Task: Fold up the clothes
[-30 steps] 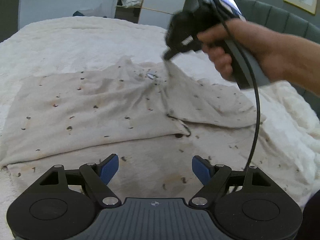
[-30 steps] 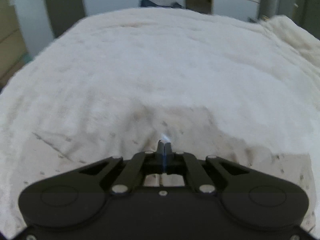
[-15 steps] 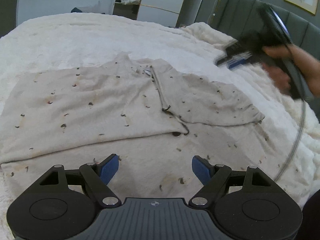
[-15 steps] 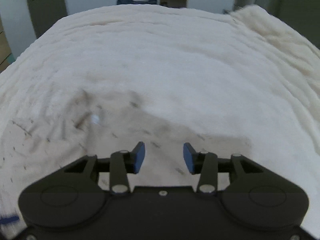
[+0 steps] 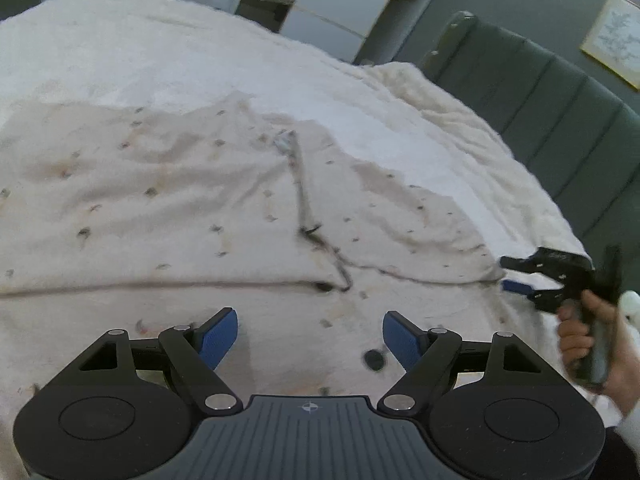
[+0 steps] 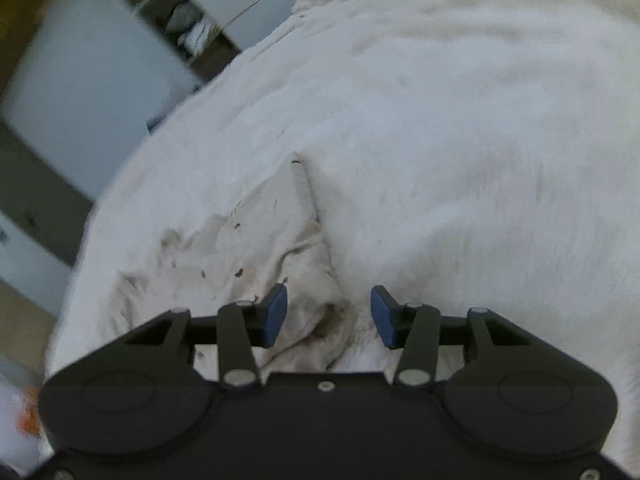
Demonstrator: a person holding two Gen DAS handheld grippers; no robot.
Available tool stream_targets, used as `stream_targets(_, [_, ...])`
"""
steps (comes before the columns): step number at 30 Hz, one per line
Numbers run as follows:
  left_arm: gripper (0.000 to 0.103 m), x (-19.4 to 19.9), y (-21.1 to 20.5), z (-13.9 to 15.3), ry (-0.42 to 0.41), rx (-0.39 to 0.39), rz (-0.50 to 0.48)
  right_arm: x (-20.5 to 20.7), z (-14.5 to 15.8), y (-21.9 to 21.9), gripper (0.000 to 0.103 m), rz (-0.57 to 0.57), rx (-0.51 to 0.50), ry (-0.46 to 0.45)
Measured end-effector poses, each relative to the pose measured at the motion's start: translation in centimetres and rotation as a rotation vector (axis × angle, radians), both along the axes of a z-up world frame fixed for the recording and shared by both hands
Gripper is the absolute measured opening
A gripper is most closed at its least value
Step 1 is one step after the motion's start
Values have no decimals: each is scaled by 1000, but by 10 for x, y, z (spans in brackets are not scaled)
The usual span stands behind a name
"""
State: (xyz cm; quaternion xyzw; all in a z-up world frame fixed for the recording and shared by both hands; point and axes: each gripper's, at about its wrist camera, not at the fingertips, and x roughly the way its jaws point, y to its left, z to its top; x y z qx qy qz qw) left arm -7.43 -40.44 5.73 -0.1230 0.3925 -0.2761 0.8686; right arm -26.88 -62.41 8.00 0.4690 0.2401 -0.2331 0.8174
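Right gripper [image 6: 329,314] jaws apart, having just opened, straddling the sleeve edge of the speckled cream garment [image 5: 168,200] without pinching it, left gripper [image 5: 310,338] wide and empty over the near hem, garment spread on white fleecy blanket [image 5: 120,52], grey headboard [image 5: 560,92] beyond

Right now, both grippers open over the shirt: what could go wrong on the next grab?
1. The right gripper sits over a bunched corner of the garment; closing there may pinch several layers.
2. It could also catch the fluffy bed cover right beside that corner.
3. The left gripper hovers open, pinning nothing, so a pull may drag the finished fold.
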Motion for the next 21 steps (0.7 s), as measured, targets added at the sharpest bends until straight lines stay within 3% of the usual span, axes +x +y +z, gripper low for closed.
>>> stream_targets(4, [76, 22, -36, 20, 21, -3, -26, -9, -10, -17, 44, -11, 110, -85])
stream_targets(7, [76, 45, -96, 45, -30, 127, -27, -2, -6, -20, 44, 75, 8, 20])
stream_targets(12, [75, 85, -217, 77, -76, 294, -55, -1, 2, -17, 43, 217, -136, 70])
stream_targets(18, [74, 107, -340, 75, -160, 559, -109, -10, 22, 4, 43, 390, -373, 106])
stream_targets(21, [72, 110, -375, 63, -155, 615, -120, -10, 22, 6, 43, 405, -392, 115])
